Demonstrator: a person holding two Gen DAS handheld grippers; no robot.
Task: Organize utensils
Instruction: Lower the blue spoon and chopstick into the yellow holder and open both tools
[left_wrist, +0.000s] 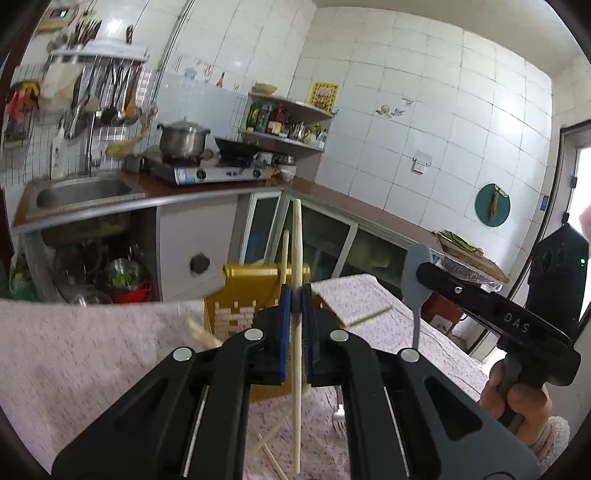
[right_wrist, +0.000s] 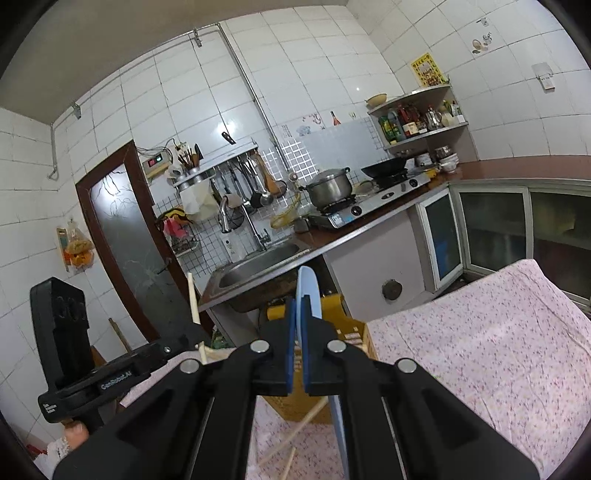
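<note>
Left claw (left_wrist: 296, 295): clenched on a pale wooden chopstick (left_wrist: 297, 258), held upright.
Right claw (right_wrist: 300, 314): clamped on a grey-blue plastic spoon (right_wrist: 308, 291).
Yellow slotted plastic basket (left_wrist: 251, 284): at 12 o'clock — nearly empty.
Left: loose chopsticks (left_wrist: 271, 458) and a metal fork (left_wrist: 339, 417) at 6 o'clock on the floral-cloth tabletop (left_wrist: 92, 350) — early stage, I judge.

The yellow utensil basket (left_wrist: 236, 295) stands just ahead on the floral-cloth table (left_wrist: 74, 350), whose right side (right_wrist: 498, 350) lies open.
</note>
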